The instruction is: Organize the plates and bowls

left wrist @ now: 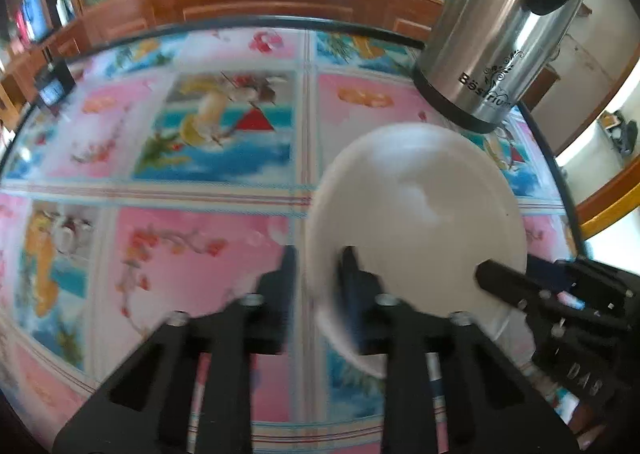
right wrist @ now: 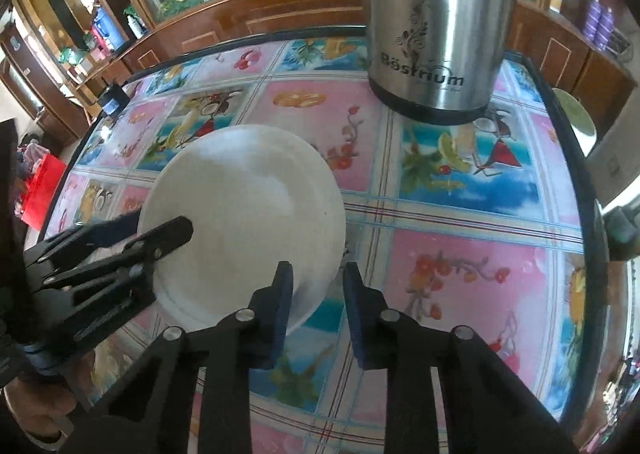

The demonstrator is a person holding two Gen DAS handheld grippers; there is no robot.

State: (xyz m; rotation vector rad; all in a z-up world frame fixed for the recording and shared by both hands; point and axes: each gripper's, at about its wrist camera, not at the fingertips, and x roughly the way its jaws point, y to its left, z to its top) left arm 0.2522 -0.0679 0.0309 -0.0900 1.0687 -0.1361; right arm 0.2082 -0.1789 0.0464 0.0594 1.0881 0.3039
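Note:
A white plate [left wrist: 420,214] lies over the table with the flowered cloth [left wrist: 180,246]. It also shows in the right wrist view [right wrist: 244,210]. My left gripper [left wrist: 318,266] straddles the plate's left rim, one finger on each side, jaws partly apart; the rim is blurred. My right gripper [right wrist: 316,282] straddles the plate's right rim, jaws partly apart. Each gripper shows in the other's view, the right one [left wrist: 520,286] and the left one [right wrist: 160,238], with a finger over the plate.
A tall steel thermos jug [right wrist: 436,26] stands at the back right of the table, close behind the plate; it also shows in the left wrist view [left wrist: 492,38]. A small dark object [right wrist: 114,96] sits at the far left edge. Wooden cabinets ring the table.

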